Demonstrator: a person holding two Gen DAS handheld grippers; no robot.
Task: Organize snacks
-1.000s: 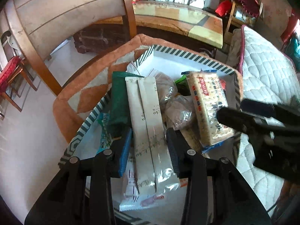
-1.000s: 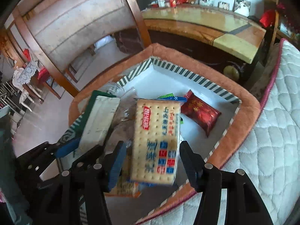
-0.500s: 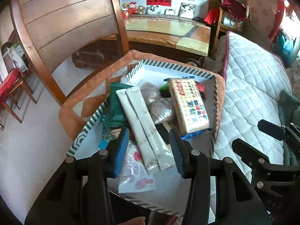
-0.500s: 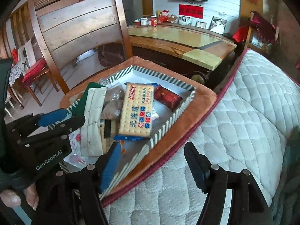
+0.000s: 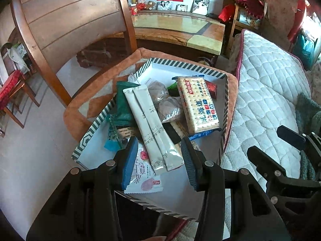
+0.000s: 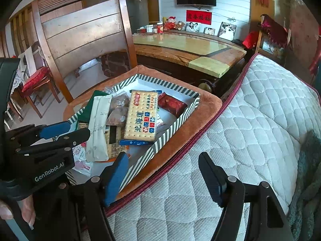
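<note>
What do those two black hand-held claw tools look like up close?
Both are matte black plastic with silver rivets. On the left gripper and the right gripper, each has one ribbed blue finger pad and one dark pad. White "GenRobot.AI" lettering marks the left one's side.

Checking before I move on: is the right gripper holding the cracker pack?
No, the right gripper is opening with nothing between its fingers, and the cracker pack lies in the striped box.

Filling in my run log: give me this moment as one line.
left gripper: open, empty, above striped tray | right gripper: opening, empty, over quilted mattress | cracker pack: in tray
</note>
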